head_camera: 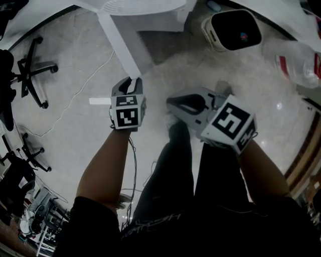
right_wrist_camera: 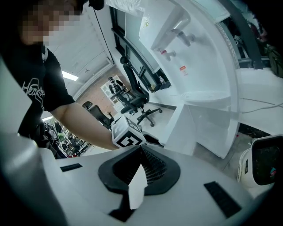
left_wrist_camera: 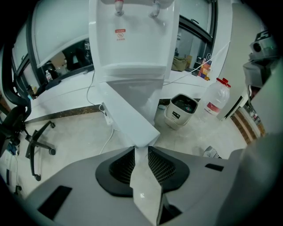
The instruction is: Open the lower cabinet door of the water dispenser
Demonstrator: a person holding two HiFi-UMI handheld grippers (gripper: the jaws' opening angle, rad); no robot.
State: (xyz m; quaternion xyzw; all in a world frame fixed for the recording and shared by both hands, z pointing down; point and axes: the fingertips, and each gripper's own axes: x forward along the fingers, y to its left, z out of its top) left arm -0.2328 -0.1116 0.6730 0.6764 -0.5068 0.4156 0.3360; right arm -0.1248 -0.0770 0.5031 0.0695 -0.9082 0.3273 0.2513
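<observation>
The white water dispenser (head_camera: 145,7) stands at the top of the head view. Its lower cabinet door (head_camera: 125,50) is swung out toward me. My left gripper (head_camera: 131,83) is shut on the door's free edge. In the left gripper view the door (left_wrist_camera: 128,119) runs from the dispenser (left_wrist_camera: 132,44) straight into the jaws of the left gripper (left_wrist_camera: 140,148), pinched between the pads. My right gripper (head_camera: 170,103) hovers to the right, apart from the door, with nothing in it. In the right gripper view the right gripper (right_wrist_camera: 141,149) has its jaws together; the open door (right_wrist_camera: 183,128) and dispenser (right_wrist_camera: 208,66) lie beyond.
A white bin (head_camera: 233,30) sits on the floor right of the dispenser, with a large plastic bottle (head_camera: 301,62) beyond it. Office chairs (head_camera: 32,70) stand at the left. A cable (head_camera: 75,100) trails across the floor. The person's legs and shoe (head_camera: 175,125) are below the grippers.
</observation>
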